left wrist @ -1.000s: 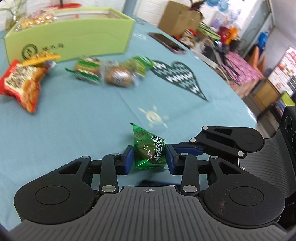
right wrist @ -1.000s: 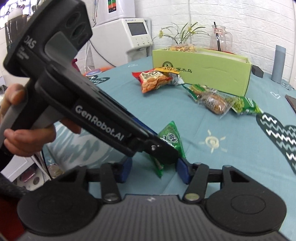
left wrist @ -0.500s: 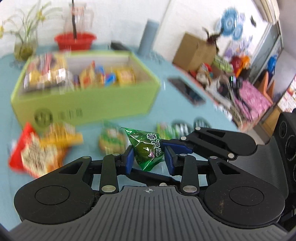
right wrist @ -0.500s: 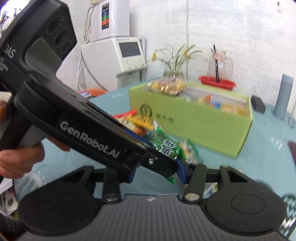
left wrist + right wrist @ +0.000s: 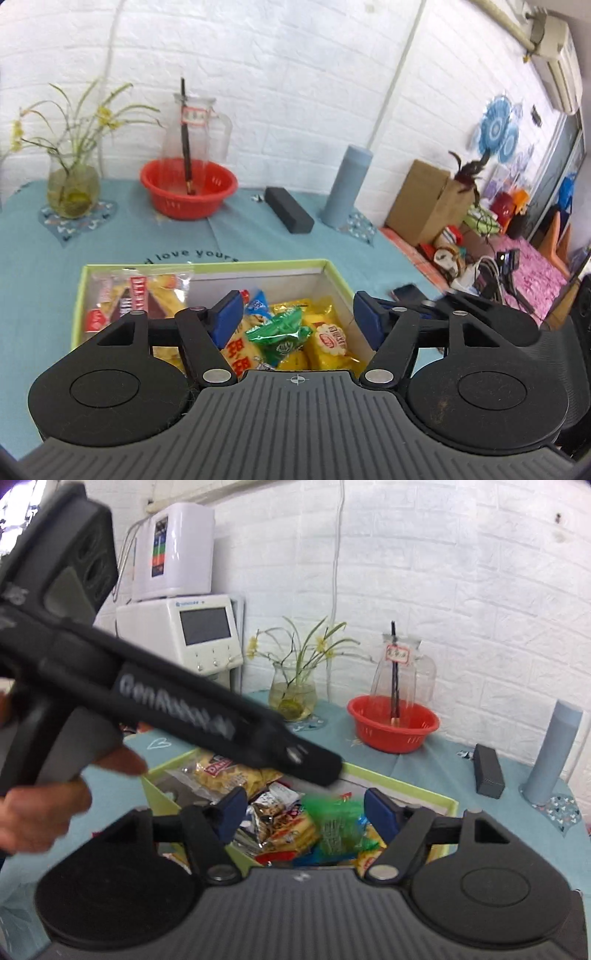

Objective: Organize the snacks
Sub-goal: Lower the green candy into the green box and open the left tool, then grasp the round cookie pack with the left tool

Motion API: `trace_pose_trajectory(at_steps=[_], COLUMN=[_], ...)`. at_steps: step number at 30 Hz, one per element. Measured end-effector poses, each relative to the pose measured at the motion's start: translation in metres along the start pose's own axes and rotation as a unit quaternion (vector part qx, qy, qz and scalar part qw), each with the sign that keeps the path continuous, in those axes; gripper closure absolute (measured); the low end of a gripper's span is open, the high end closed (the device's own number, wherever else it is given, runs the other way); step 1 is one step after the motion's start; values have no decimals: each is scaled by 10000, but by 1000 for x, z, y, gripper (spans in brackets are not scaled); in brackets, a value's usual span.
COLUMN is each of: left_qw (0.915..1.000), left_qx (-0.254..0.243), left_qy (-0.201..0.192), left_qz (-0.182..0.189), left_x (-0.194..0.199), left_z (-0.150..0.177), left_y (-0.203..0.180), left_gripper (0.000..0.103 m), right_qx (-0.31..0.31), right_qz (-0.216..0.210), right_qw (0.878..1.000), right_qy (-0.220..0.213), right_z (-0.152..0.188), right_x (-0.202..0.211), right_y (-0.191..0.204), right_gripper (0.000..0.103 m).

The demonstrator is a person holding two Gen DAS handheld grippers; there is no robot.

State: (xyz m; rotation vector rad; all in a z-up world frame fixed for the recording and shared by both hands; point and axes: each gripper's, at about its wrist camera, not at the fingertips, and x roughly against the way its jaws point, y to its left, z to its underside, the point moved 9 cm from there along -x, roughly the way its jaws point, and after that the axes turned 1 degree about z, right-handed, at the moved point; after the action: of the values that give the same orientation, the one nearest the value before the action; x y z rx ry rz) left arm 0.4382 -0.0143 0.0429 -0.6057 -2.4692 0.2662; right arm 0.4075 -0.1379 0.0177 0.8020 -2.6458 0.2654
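The green snack packet (image 5: 279,334) lies loose in the lime-green box (image 5: 334,275) on top of several yellow and red packets. My left gripper (image 5: 297,317) hovers over the box with its jaws wide open and nothing between them. My right gripper (image 5: 306,808) is also open above the box (image 5: 417,786), and the green packet (image 5: 338,825) shows blurred between and below its fingers. The left gripper's black body (image 5: 177,705) crosses the right wrist view from the left, held by a hand.
Behind the box on the teal tablecloth stand a red basket (image 5: 188,192) with a glass jug, a vase of flowers (image 5: 72,184), a black case (image 5: 290,214) and a grey-blue cylinder (image 5: 347,186). A phone (image 5: 406,291) lies right of the box. A white machine (image 5: 207,635) stands at the far left.
My left gripper carried the green packet up from the table to over the box, then opened. The packet dropped into the box. My right gripper opened wider and moved along over the box.
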Motion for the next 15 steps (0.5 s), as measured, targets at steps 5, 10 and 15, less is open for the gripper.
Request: trace_pose_trajectory(at_steps=[5,10,15], left_qw=[9999,9978,9920], left_qx=[30,323,666], left_qy=[-109,398,1024], left_qz=[119,411,317], left_x=[37,43,25], left_z=[39,103,150], left_y=[2,-11,-10], left_gripper=[41,42,48], right_qx=[-324,-439,-176], right_qz=[-204,-674,-642], right_qw=[9992,9948,9913], right_qy=[-131,629,1133], right_z=[39,98,127], right_x=[53,50,28], right_y=[8,36,50], right_gripper=[23,23,23])
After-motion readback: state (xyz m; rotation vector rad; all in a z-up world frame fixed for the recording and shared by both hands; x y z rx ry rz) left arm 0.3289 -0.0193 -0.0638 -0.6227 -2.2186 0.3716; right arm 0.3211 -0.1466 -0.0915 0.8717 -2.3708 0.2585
